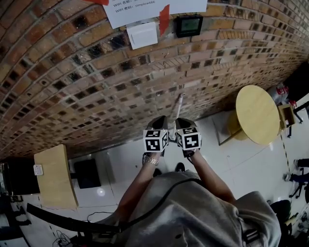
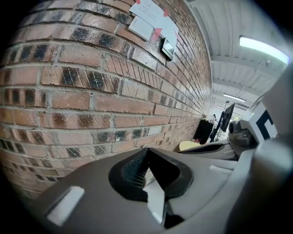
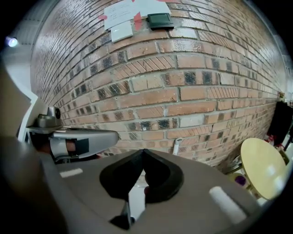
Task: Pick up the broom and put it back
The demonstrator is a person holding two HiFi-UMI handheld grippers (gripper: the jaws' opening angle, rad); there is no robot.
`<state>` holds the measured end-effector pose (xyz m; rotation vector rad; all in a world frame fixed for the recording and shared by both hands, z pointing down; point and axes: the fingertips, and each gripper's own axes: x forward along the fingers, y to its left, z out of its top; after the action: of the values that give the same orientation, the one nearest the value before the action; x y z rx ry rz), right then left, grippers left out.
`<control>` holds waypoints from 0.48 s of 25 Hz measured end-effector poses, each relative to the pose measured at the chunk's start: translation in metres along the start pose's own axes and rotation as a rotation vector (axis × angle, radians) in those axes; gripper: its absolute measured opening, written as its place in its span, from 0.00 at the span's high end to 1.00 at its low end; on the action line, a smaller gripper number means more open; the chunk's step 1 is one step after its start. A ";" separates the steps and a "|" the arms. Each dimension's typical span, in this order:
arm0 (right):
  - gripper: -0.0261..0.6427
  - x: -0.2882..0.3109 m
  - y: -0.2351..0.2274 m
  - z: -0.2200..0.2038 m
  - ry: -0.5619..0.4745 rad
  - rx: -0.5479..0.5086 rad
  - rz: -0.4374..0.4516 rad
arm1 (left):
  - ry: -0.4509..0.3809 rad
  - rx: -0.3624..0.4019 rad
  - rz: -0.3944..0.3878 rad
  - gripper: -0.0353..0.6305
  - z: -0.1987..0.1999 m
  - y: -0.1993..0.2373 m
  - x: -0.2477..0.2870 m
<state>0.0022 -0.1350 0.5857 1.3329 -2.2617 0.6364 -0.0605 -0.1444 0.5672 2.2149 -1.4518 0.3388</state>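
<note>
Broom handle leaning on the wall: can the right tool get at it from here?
Probably yes. The broom handle stands against the brick wall ahead of the right tool, nothing between them. The tool is shut and empty, so it would have to open first.

"WIFI" on wall notice [image 1: 145, 12]

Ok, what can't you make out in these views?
Head of the broom: head view, hidden behind left gripper and right gripper; right gripper view, behind that gripper's body.
Wall notice: head view, mostly cut off by top edge.
Left gripper view: broom unseen; gripper bodies fill the lower frame.
</note>
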 end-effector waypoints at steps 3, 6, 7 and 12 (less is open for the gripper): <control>0.96 -0.004 0.006 0.000 -0.007 0.006 0.011 | -0.001 0.001 -0.008 0.94 -0.002 -0.002 -0.004; 0.96 -0.010 0.010 -0.002 -0.021 0.018 0.015 | -0.005 -0.002 -0.016 0.94 -0.003 -0.004 -0.007; 0.96 -0.012 0.010 -0.001 -0.031 0.025 0.017 | -0.007 -0.003 -0.020 0.94 -0.003 -0.005 -0.008; 0.96 -0.017 0.015 -0.001 -0.047 0.035 0.030 | -0.002 0.002 -0.027 0.94 -0.007 -0.008 -0.013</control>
<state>-0.0034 -0.1162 0.5739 1.3466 -2.3216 0.6648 -0.0582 -0.1277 0.5652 2.2344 -1.4217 0.3294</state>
